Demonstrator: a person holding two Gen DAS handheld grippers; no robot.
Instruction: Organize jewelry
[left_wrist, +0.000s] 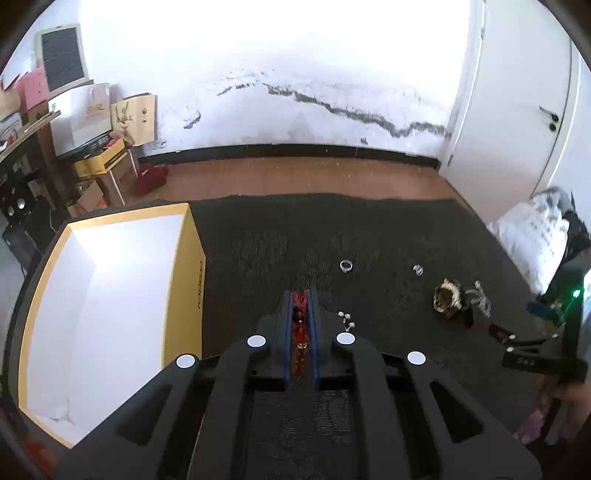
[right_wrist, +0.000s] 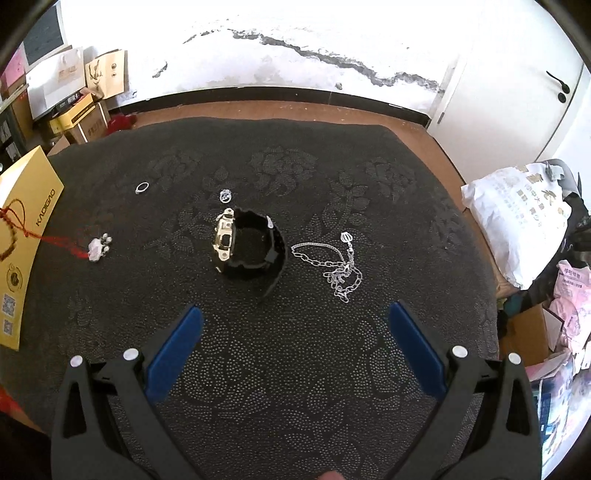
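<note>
Left tongs (left_wrist: 301, 306) pinch red cord bracelet (left_wrist: 300, 325).

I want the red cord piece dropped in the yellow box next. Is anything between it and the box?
Nothing visible: the left tool holds the red cord clear above the mat, and the open yellow box sits just beside it.

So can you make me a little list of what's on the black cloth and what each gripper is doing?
left gripper: shut on the red cord
right gripper: open, holding nothing, above the cloth
box: yellow, white inside, at the cloth's left edge
watch: middle of cloth
chain: silver, right of watch
rings: one far left, one just behind the watch
charm: pale, on the cloth, tied to the cord
</note>
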